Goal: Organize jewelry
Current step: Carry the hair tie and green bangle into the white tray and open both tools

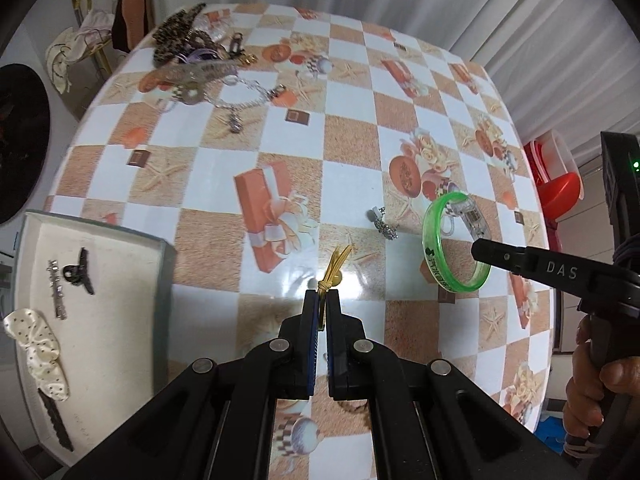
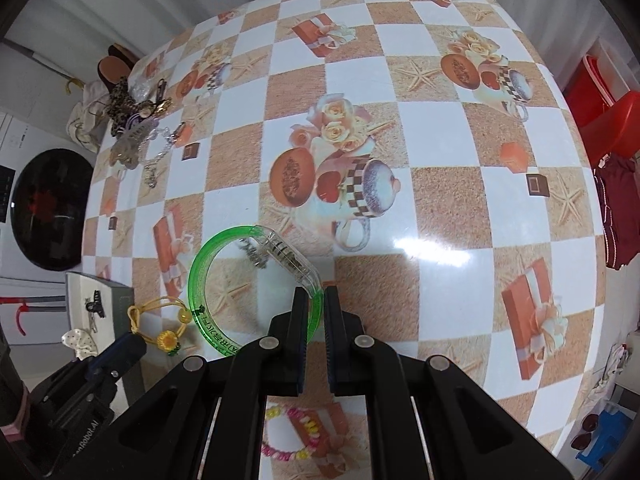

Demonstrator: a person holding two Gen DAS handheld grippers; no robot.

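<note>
Cord bracelet (image 2: 160,322), judged limp, was pinched by left claw (image 1: 322,292); stiff green bangle (image 2: 208,280), at ten o'clock, was clamped by right claw (image 2: 316,300).

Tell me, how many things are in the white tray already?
4 show: a black claw hair clip and a silver barrette near the white tray's far end, a cream polka-dot scrunchie and a dark comb-like clip nearer. The tray's left side is cropped.
</note>
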